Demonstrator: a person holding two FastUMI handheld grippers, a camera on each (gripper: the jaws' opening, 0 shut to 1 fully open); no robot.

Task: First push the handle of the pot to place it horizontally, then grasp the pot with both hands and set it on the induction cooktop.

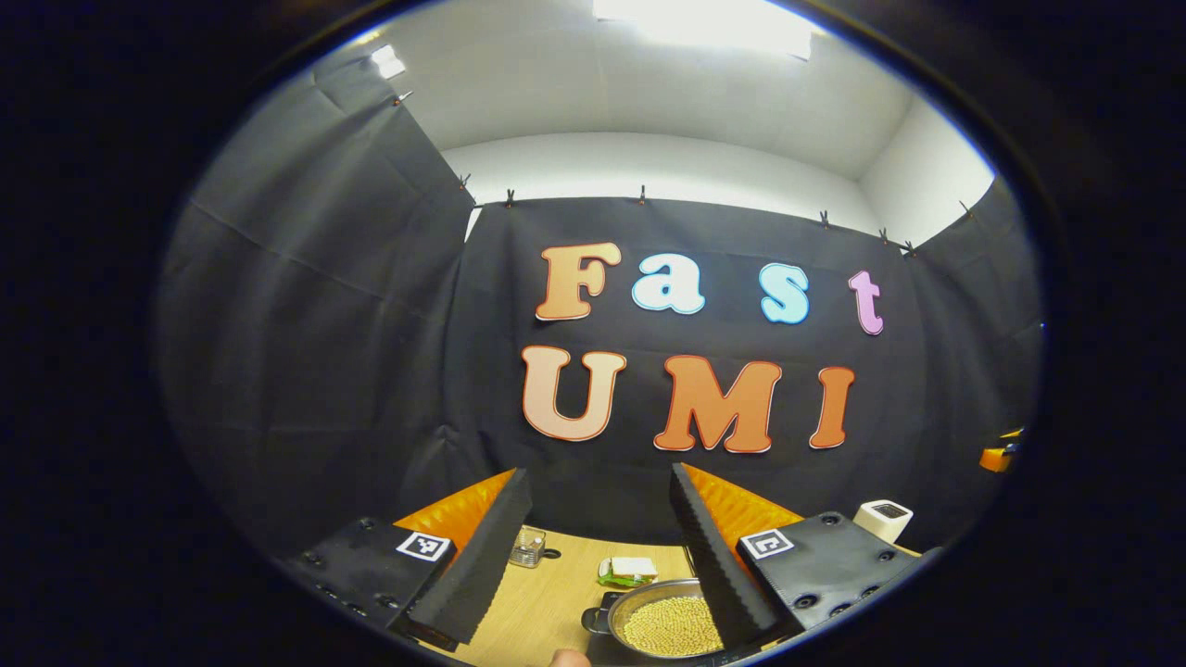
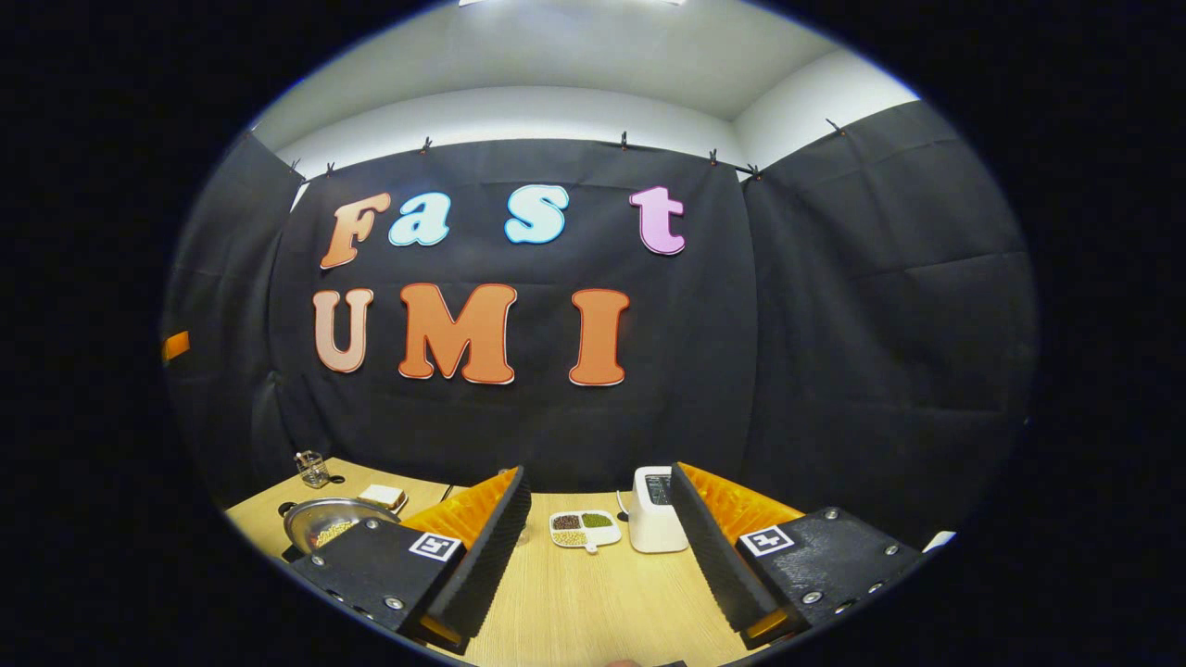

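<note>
We judge nothing done yet: both the left gripper (image 1: 600, 542) and the right gripper (image 2: 600, 542) gape empty, the pot (image 1: 662, 622) of beans ungrasped, its handle position unclear.

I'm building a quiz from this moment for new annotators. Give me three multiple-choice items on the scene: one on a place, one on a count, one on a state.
1. In the right gripper view, where does the pot lie?
A. Far left on the table
B. Right of the white appliance
C. Between the gripper's fingers

2. How many compartments of the small white dish hold something?
A. One
B. Three
C. Six

3. How does the left hand-held gripper stand?
A. Shut on the pot's rim
B. Open, holding nothing
C. Shut on a cup

Answers:
1. A: the pot sits at the left end of the table, well left of the white appliance.
2. B: a dark, a green and a pale filling show.
3. B: in the left gripper view its fingers stand wide apart, with the pot beyond them, untouched.
</note>
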